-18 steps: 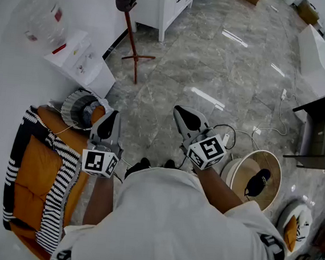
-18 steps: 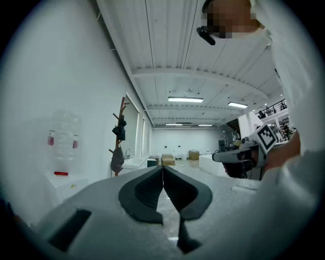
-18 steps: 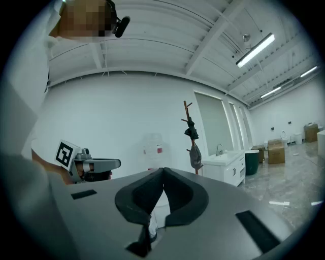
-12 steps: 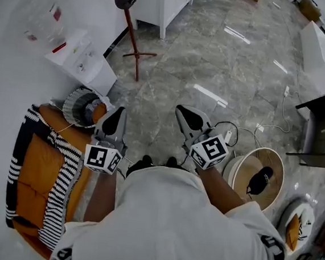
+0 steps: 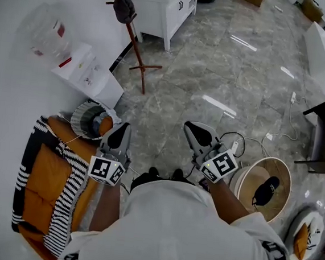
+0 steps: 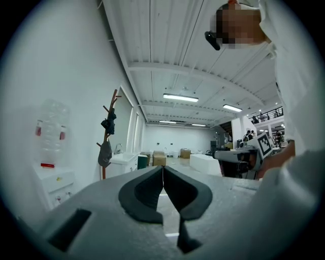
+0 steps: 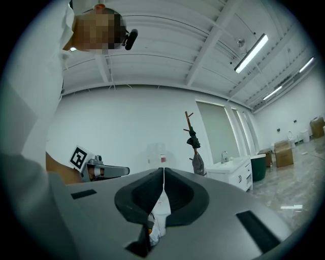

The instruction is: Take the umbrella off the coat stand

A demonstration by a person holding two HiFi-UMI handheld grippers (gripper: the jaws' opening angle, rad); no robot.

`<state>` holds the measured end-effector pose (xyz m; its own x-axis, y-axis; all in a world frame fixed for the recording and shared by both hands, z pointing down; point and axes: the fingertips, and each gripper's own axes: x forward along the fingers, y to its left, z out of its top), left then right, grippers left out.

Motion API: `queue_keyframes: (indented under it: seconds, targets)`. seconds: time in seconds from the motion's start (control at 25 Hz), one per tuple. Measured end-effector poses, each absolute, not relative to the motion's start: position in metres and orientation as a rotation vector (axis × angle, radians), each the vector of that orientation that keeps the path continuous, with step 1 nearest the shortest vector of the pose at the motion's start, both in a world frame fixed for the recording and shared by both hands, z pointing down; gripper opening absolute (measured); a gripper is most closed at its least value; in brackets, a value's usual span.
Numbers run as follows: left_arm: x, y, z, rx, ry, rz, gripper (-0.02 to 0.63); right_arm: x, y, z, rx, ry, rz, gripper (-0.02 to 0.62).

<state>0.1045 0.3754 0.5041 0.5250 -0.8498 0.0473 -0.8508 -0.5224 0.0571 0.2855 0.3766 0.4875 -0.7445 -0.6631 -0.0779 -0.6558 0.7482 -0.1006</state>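
Observation:
The brown wooden coat stand (image 5: 137, 51) stands far off by the white wall, in the upper left of the head view. A dark folded bundle (image 5: 124, 6) hangs near its top. In the gripper views it shows as a black piece (image 6: 108, 123) above a grey tapered one (image 6: 104, 153); I cannot tell which is the umbrella. My left gripper (image 5: 123, 128) and right gripper (image 5: 190, 126) are held level in front of the person's body, both shut and empty, well short of the stand. The stand (image 7: 191, 133) also shows beyond the right gripper (image 7: 163, 170). The left gripper's (image 6: 162, 168) jaws meet.
A water dispenser (image 5: 88, 71) stands against the wall between me and the stand, with a white cabinet (image 5: 163, 1) behind it. An orange striped chair (image 5: 43, 183) and a round fan (image 5: 89, 118) are at my left. A wicker basket (image 5: 265, 165) and cables (image 5: 247, 141) lie at my right.
The coat stand and dispenser have slid down and right in the head view as the person moves forward. Both grippers stay shut and keep their pose.

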Motion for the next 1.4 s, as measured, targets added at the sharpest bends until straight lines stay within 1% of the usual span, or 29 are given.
queue_keyframes:
  seconds: [0.2, 0.44, 0.68, 0.84, 1.04, 1.2, 1.4]
  targets:
    - [0.108, 0.377, 0.499, 2.658, -1.513, -0.01, 0.017, 0.286, 0.372, 0.491, -1.018, 2.846, -0.16, 0.015]
    - [0.092, 0.361, 0.518, 2.601, -1.514, -0.003, 0.017, 0.27, 0.347, 0.503, -0.986, 2.875, -0.207, 0.015]
    - [0.064, 0.293, 0.521, 2.592, -1.494, -0.066, 0.017, 0.238, 0.285, 0.507, -1.018, 2.916, -0.216, 0.015]
    - [0.023, 0.242, 0.509, 2.618, -1.518, -0.087, 0.017, 0.203, 0.236, 0.499, -1.034, 2.926, -0.219, 0.015]
    - [-0.01, 0.188, 0.499, 2.714, -1.38, -0.091, 0.017, 0.16, 0.179, 0.483, -1.052, 2.902, -0.186, 0.015]
    - [-0.036, 0.149, 0.489, 2.74, -1.351, -0.143, 0.017, 0.127, 0.147, 0.474, -1.045, 2.897, -0.145, 0.015]
    - [-0.051, 0.108, 0.496, 2.746, -1.284, -0.145, 0.017, 0.113, 0.122, 0.475, -1.065, 2.907, -0.136, 0.015]
